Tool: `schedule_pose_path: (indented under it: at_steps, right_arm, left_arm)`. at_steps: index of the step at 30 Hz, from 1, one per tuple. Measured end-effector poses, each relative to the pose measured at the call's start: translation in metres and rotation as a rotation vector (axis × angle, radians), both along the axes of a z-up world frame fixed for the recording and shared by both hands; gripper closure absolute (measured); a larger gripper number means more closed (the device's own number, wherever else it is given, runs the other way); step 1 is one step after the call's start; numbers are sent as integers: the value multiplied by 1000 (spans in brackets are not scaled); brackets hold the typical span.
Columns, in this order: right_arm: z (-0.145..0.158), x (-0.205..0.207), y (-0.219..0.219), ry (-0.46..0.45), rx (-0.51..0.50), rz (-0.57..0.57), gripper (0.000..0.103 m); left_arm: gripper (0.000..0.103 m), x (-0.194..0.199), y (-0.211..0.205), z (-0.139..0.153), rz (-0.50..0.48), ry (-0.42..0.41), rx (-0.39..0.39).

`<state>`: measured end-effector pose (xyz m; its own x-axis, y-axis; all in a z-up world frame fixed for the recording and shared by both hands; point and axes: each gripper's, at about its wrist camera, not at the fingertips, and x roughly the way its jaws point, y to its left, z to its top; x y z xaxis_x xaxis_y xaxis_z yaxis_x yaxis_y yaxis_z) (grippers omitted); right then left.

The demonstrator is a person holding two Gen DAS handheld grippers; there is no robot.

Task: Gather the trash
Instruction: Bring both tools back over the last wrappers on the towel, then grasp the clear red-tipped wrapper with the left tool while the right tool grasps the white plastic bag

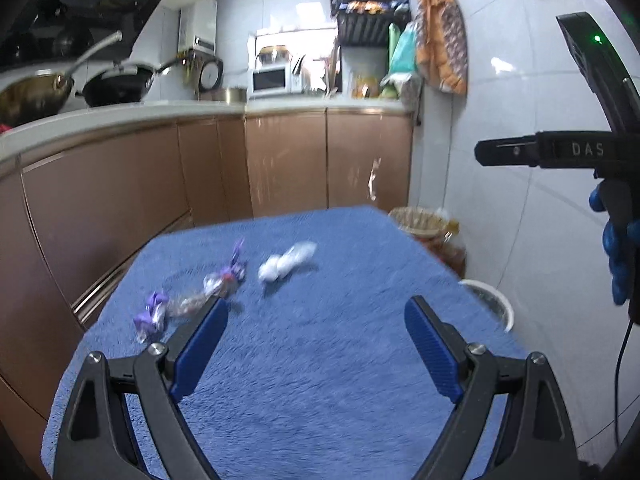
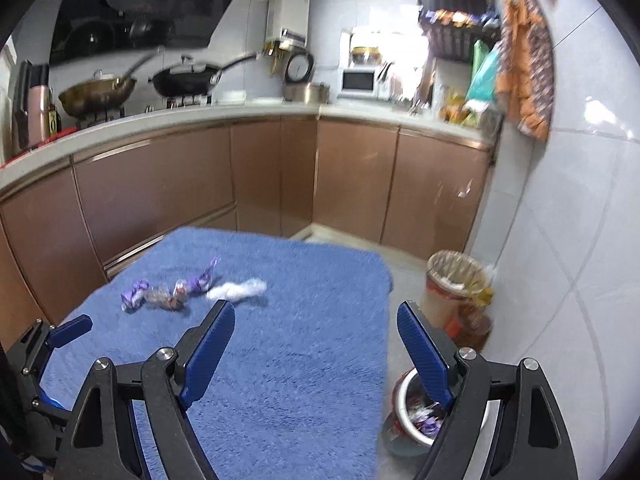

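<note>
Where right view looks, wrappers (image 2: 426, 420) fill bowl (image 2: 402, 390)

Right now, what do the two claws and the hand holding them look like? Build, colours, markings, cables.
Both match: black angular linkage arms with silver pivot bolts, each finger faced with a ribbed blue pad. See the left claw and right claw. From the left camera, the right unit's black body reads "DAS", shows a green light and trails a thin black cable. The hand on its grip wears a blue glove.
</note>
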<state>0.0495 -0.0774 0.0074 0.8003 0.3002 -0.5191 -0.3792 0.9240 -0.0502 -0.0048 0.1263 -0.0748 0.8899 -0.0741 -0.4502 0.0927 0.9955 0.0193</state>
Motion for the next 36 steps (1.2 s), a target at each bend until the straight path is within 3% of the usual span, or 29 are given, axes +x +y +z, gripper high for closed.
schedule_pose_path:
  at_steps: [7,14,17,21,26,28,36]
  right_arm:
    - [-53,61,30,136,-30,72,21]
    - [-94,115,67,223,-27,155,21]
    - [-105,137,81,248,-8,188,21]
    - [-120,164,96,275,31,220,21]
    - [-136,190,108,320,84,254,21]
    - [-144,199,111,342,104,258,21]
    - [-167,235,121,416,199,264,22]
  left_arm:
    - [14,43,51,-30,27,70,-14]
    - [15,83,89,-34,-9,43,-88]
    - [25,101,89,-37,-42,34,-78]
    - [46,130,89,-46,-63,64,-59]
    - [50,156,85,-61,-60,100,8]
    - [64,166,86,-67,-61,130,7]
    - [84,181,96,-78,-69,202,-55]
